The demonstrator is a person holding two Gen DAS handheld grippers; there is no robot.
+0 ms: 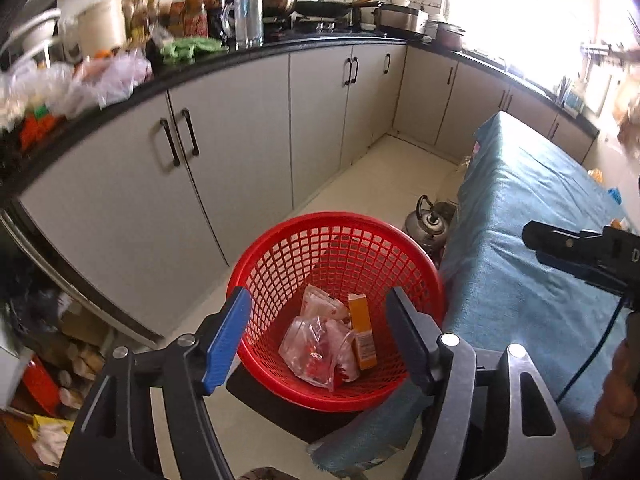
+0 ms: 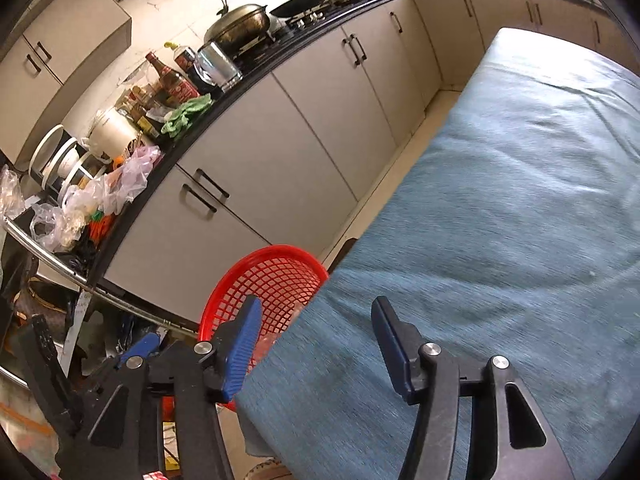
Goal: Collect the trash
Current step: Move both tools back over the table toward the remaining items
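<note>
Red plastic mesh basket (image 1: 336, 264), matt blue tablecloth (image 2: 500, 220), glossy black countertop (image 1: 248, 54)

No text, brand or number is showing clearly enough to read. The red-labelled glass sauce bottles (image 1: 195, 8) at eleven o'clock on the black counter and the orange cardboard carton (image 1: 362, 336) lying in the red plastic mesh basket (image 1: 280, 240) are carrying print that is blurring out.

From my right wrist view the table (image 2: 500, 220) hides most of the red basket (image 2: 272, 276); cloth is motion-blurred. Counter clutter (image 1: 60, 88) blurred at far left.
</note>
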